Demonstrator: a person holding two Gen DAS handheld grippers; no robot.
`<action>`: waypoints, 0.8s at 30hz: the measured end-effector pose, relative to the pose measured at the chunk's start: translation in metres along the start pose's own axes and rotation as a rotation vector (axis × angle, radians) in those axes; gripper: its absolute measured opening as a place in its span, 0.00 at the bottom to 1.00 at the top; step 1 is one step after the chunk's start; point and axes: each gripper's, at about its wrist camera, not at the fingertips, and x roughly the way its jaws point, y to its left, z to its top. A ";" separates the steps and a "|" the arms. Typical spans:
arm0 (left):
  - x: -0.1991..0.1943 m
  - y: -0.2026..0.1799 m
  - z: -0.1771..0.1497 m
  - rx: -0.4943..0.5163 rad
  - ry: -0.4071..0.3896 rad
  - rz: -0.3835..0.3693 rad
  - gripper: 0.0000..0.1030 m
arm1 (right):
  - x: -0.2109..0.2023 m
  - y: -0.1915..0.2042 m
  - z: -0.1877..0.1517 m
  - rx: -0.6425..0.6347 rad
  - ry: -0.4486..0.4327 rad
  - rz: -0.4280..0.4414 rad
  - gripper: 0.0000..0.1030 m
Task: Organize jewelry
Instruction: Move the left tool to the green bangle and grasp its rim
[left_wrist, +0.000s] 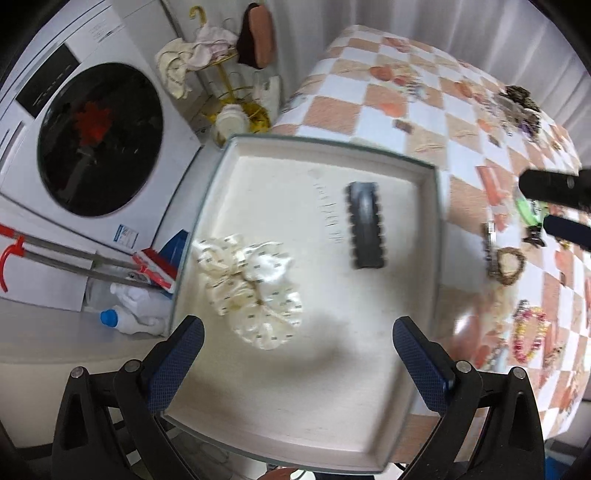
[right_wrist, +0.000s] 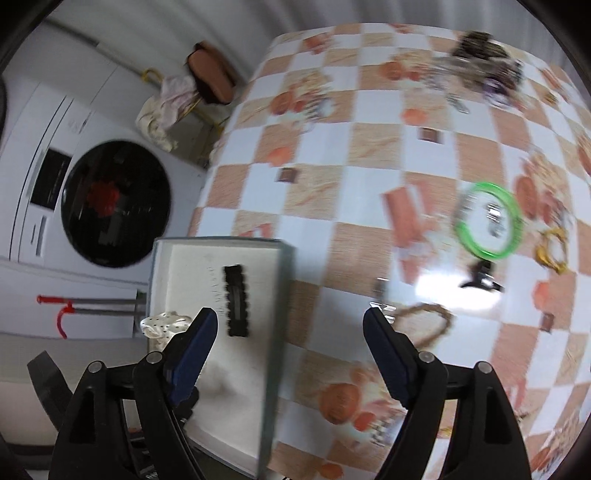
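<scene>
A shallow white tray (left_wrist: 369, 424) with a grey rim sits at the table's left edge. In it lie a cream dotted scrunchie (left_wrist: 251, 288) and a dark toothed hair clip (left_wrist: 365, 225). My left gripper (left_wrist: 297, 347) hangs open above the tray's near half, nothing between its fingers. The right gripper (right_wrist: 290, 341) is open over the tray's right rim (right_wrist: 275, 332), also empty; in the left wrist view its dark fingers (left_wrist: 554, 192) show at the right edge. The tray's clip (right_wrist: 236, 301) and scrunchie (right_wrist: 162, 325) show in the right wrist view. Jewelry lies on the checkered cloth: a green bangle (right_wrist: 487, 221), a woven bracelet (right_wrist: 424, 325).
The checkered table (right_wrist: 369, 184) carries a dark pile of jewelry (right_wrist: 484, 51) at the far side, a black clip (right_wrist: 480, 277), a yellow piece (right_wrist: 552, 251) and a colourful bead bracelet (left_wrist: 528, 332). Left of the table stand a washing machine (left_wrist: 99, 136), a mop (left_wrist: 74, 254) and bottles (left_wrist: 125, 317).
</scene>
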 end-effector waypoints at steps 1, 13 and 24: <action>-0.003 -0.006 0.002 0.010 -0.003 -0.004 1.00 | -0.005 -0.008 -0.001 0.017 -0.005 -0.003 0.82; -0.012 -0.083 0.024 0.144 0.016 -0.049 1.00 | -0.055 -0.121 -0.024 0.211 -0.051 -0.097 0.82; -0.004 -0.154 0.053 0.199 0.021 -0.083 1.00 | -0.077 -0.209 -0.033 0.350 -0.057 -0.207 0.82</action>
